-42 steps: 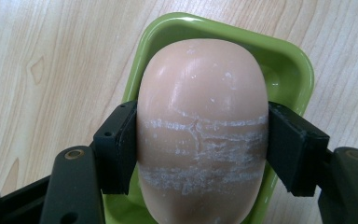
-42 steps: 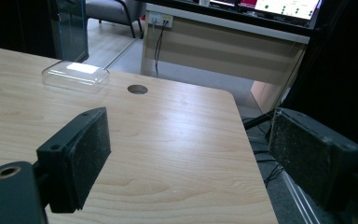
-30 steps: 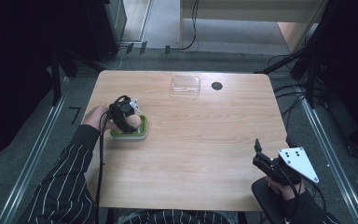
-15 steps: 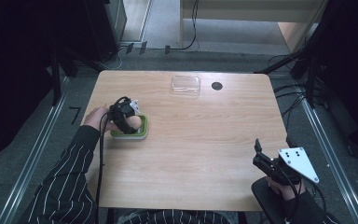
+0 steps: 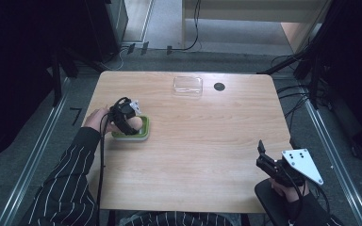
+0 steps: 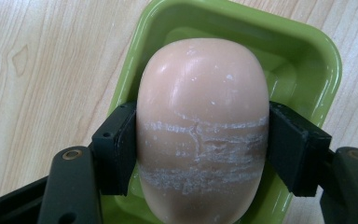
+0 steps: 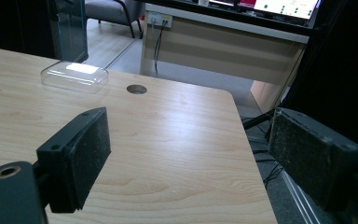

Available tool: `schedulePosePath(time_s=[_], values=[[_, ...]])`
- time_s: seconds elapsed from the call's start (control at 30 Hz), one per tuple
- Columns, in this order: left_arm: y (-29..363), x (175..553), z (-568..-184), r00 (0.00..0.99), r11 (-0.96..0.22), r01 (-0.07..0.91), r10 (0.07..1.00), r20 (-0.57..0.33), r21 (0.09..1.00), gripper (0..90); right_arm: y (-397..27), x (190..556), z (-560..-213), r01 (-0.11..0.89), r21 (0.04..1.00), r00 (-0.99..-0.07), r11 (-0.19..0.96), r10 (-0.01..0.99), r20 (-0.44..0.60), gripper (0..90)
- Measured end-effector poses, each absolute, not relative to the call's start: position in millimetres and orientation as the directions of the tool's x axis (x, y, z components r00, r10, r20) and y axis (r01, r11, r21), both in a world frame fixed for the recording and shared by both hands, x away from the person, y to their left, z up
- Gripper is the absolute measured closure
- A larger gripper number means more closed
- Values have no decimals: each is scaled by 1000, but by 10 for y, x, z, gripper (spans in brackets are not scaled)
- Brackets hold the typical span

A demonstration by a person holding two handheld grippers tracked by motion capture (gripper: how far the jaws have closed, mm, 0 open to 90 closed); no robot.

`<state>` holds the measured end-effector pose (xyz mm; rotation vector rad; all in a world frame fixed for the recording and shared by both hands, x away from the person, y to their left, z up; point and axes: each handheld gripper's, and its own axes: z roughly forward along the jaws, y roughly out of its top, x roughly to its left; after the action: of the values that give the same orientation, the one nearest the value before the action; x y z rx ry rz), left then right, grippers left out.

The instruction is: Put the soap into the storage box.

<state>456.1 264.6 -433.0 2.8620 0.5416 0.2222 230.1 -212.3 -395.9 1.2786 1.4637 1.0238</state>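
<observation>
We see no readable writing, one peach soap bar [image 6: 201, 126] clamped by our left gripper [image 6: 200, 144] fingers over one green dish [image 6: 307, 56] at nine o'clock on the tabletop [image 5: 207, 141], one clear lid [image 5: 187, 85] at twelve, our right gripper [image 7: 186, 158] fingers wide and empty at five.

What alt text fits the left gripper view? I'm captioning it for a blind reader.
The left claw clamps a peach-coloured soap bar from both sides, above a green soap dish on a light wooden table. Whitish scuff bands cross the bar between the pads.

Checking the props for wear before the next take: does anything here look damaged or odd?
The peach soap bar, gripped by the left gripper over the green dish, has whitish scuffed bands across its middle where the fingers press. Nothing else stands out.
</observation>
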Motion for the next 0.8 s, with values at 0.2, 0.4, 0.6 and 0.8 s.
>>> schedulePosePath(time_s=[0.2,0.4,0.6,0.8], values=[[2655,4563,-4334,919,-904,345,380,105,252,321,-2129,2292,-3958,238,964,-47,118,993,-110,136],[2632,4566,-4323,915,-908,336,378,141,251,288,-2152,2274,-3960,237,965,-39,115,993,-109,135],[2634,4557,-4288,902,-903,340,392,180,261,186,-2149,2261,-3955,240,964,-36,113,994,-107,136],[2678,4564,-4277,898,-895,365,411,157,255,102,-2136,2269,-3954,240,964,-40,118,993,-112,136]])
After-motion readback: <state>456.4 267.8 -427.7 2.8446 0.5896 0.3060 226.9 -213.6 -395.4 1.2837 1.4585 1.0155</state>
